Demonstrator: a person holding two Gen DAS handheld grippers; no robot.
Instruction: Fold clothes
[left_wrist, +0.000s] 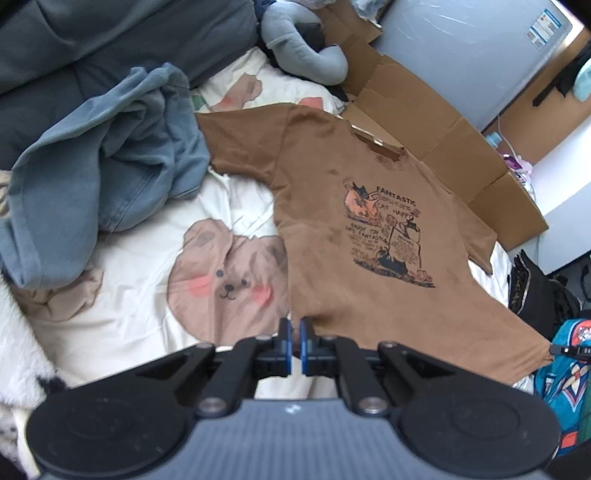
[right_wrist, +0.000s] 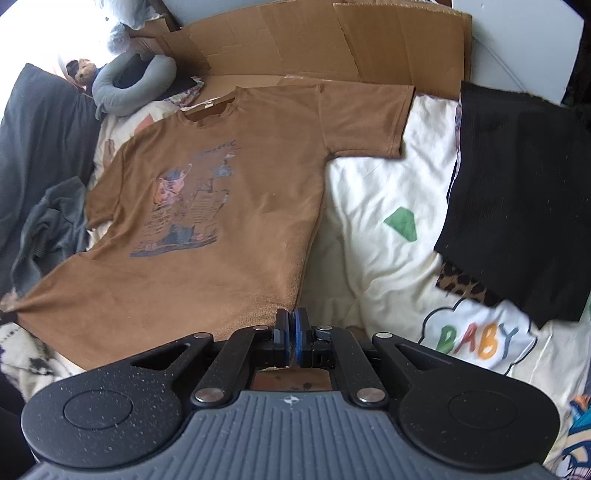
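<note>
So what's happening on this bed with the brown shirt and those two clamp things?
A person is folding laundry with a hand-held gripper in each hand. The left gripper and the right gripper are each shut on a bottom corner of the brown T-shirt, print side up, pulling its hem up off the bear-print bedcover. No fold is made yet. A blue garment lies crumpled beside it, and a black garment on the other side.
</note>
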